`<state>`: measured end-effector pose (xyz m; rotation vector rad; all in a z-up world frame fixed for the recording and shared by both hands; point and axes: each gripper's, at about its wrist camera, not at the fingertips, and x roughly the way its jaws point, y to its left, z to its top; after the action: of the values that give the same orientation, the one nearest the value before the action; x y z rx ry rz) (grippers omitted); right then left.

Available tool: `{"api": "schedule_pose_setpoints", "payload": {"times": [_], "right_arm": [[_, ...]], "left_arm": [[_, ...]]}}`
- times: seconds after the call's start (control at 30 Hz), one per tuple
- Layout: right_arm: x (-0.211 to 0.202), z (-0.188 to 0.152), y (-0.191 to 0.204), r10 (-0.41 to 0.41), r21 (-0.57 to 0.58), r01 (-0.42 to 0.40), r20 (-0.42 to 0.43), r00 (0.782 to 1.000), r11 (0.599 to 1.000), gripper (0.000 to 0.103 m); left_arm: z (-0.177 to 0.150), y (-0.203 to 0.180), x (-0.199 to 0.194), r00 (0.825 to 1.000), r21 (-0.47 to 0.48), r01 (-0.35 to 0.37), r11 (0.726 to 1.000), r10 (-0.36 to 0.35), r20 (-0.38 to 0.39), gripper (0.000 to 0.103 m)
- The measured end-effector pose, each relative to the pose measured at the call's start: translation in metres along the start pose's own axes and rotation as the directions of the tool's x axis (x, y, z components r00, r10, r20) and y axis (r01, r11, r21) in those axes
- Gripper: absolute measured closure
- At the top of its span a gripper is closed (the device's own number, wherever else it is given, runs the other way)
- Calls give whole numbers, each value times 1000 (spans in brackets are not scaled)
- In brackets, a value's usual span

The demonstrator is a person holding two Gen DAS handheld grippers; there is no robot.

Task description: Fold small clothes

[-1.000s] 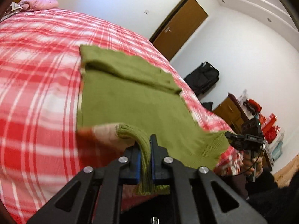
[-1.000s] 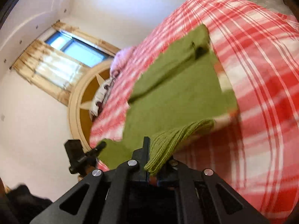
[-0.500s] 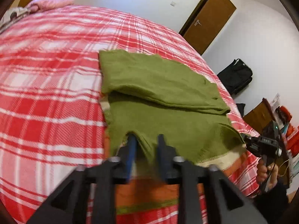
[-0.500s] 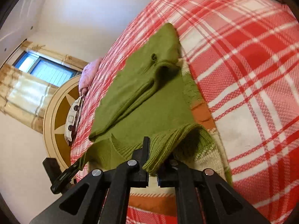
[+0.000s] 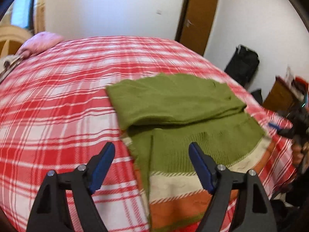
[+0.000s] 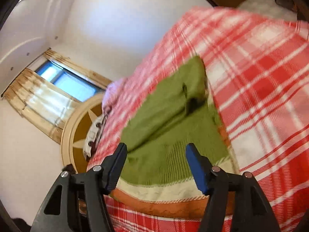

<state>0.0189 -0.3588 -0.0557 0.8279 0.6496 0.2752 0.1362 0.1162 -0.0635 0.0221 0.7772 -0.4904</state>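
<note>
— Sweater (image 5: 173,104) lies on the plaid bed (image 5: 58,100), its green upper part doubled over the body; the cream and orange hem bands sit nearest the cameras, at the bed's edge.

— And the claws?

— Left claw (image 5: 151,152) is spread wide and holds nothing, hovering over the sweater's near left corner. Right claw (image 6: 155,152) is likewise wide apart and empty, above the ribbed green panel by the hem.

— What could go wrong from here?

— The fold looks loose — the doubled layer bulges at its crease, so a careless brush from either claw may drag it askew. The hem hangs close to the bed's edge; a tug toward the person could slide the whole garment off. Knit also stretches, so pinching one layer only would likely pull the stack apart.
</note>
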Motion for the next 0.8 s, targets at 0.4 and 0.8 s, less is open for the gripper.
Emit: {"api": "schedule_pose_setpoints", "payload": {"times": [0.4, 0.8], "right_arm": [[47, -16, 30, -463, -483, 432, 62, 884, 762, 39], [89, -32, 27, -545, -620, 451, 45, 837, 642, 92]], "left_arm": [[-11, -24, 41, 997, 8, 30, 1000, -29, -77, 24], [-11, -19, 55, 989, -28, 50, 998, -54, -140, 40]]}}
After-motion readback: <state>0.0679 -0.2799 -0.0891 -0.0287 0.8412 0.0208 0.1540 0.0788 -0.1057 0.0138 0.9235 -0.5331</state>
